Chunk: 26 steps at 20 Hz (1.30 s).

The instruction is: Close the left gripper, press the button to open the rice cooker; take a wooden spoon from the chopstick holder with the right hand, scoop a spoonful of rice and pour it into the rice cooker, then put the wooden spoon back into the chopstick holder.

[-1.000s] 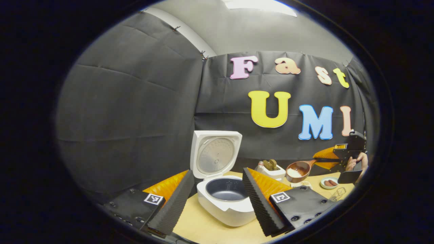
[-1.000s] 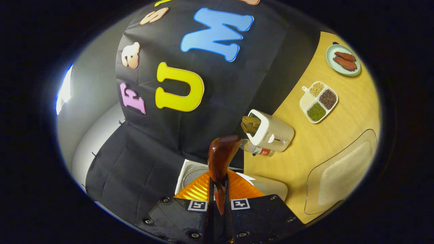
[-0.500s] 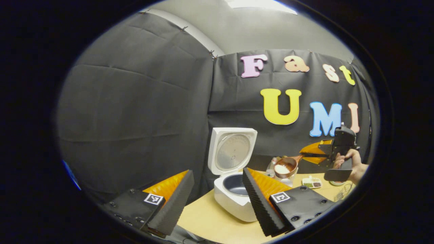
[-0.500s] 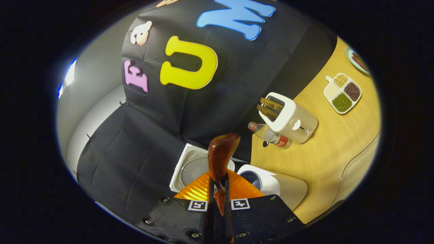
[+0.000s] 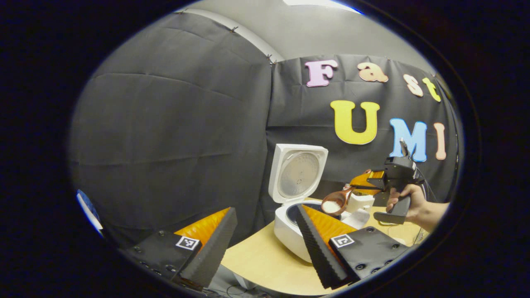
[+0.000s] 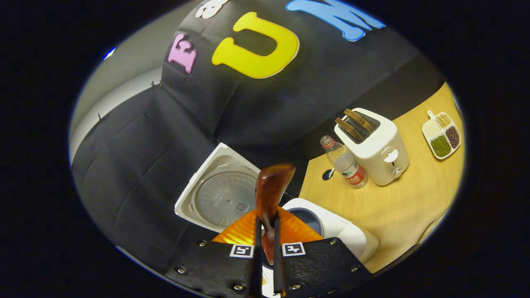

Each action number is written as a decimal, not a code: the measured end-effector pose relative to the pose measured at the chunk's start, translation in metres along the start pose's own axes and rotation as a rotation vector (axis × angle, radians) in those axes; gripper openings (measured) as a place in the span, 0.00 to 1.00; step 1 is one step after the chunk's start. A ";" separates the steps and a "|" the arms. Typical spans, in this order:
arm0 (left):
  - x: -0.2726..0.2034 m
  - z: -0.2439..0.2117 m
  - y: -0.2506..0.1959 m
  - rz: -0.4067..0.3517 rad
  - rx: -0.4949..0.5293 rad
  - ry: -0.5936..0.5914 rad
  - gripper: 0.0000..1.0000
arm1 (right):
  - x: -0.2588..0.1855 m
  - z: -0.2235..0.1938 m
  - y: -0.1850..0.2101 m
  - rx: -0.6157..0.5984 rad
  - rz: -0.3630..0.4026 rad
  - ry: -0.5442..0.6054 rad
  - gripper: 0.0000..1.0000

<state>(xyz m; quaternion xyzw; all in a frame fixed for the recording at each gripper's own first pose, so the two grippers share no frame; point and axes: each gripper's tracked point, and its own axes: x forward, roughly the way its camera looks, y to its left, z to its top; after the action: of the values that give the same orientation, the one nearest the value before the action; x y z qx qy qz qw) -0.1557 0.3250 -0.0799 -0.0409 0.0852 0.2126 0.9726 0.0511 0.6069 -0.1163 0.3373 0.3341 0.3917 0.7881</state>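
One wooden spoon [image 5: 336,201] loaded with rice hangs at the rim of the open rice cooker [image 5: 296,215], pinched at its handle by the right gripper [image 6: 265,240]; the left gripper [image 5: 265,238] stands spread wide nearby; on the table [image 6: 397,207], one bottle [image 6: 345,163], one toaster [image 6: 379,149] holding two slices, and one four-part dish [image 6: 442,134].
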 end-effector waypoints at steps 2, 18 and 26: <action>0.001 -0.002 0.004 0.013 0.001 0.006 0.99 | 0.009 -0.009 0.002 -0.074 -0.007 0.021 0.11; 0.009 -0.008 0.000 0.023 -0.005 0.020 0.99 | 0.031 -0.025 0.027 -0.872 -0.039 0.015 0.11; 0.014 -0.013 0.003 0.022 -0.023 0.022 0.99 | 0.022 -0.010 0.047 -1.232 -0.058 -0.123 0.11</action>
<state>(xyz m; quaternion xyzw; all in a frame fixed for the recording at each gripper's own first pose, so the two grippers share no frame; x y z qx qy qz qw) -0.1466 0.3323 -0.0957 -0.0533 0.0941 0.2239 0.9686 0.0344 0.6502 -0.0901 -0.1672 0.0096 0.4708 0.8662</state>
